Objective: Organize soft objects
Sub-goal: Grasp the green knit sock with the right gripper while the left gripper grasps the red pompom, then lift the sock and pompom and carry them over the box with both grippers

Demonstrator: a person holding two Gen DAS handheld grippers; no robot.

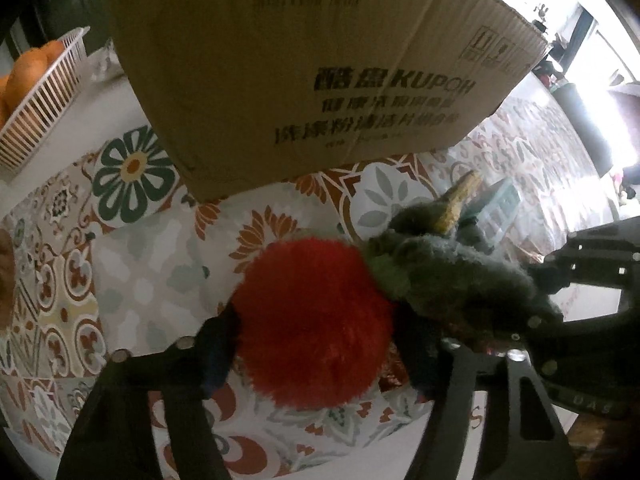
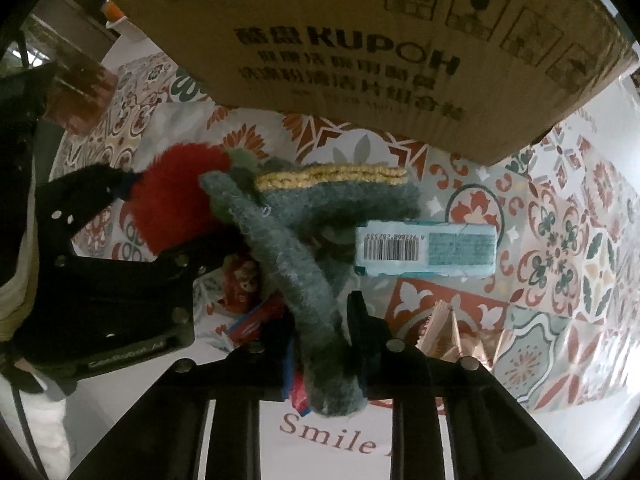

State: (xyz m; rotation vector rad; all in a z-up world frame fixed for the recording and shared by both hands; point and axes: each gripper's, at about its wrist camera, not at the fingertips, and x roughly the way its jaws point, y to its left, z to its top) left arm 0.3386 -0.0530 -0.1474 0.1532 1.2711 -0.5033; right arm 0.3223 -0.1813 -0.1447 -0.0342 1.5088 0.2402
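A fluffy red pom-pom (image 1: 312, 312) lies on the patterned tablecloth (image 1: 132, 272), and my left gripper (image 1: 316, 348) is shut on it, one finger pressing into the fur on each side. Against its right side lies a grey-green knitted glove (image 1: 460, 272) with a yellow cuff (image 2: 332, 176). In the right wrist view my right gripper (image 2: 324, 344) is shut on one long grey finger of that glove (image 2: 340, 200), pointing down at the table. The red pom-pom (image 2: 172, 200) and the left gripper's black frame (image 2: 100, 264) show at the left there.
A large cardboard box (image 1: 300, 72) printed KUPOH stands just behind the toys. A white slatted basket (image 1: 44, 92) holding orange items sits far left. A pale blue barcoded packet (image 2: 428, 248), red wrappers (image 2: 244, 280) and a beige folded item (image 2: 440, 328) lie near the glove.
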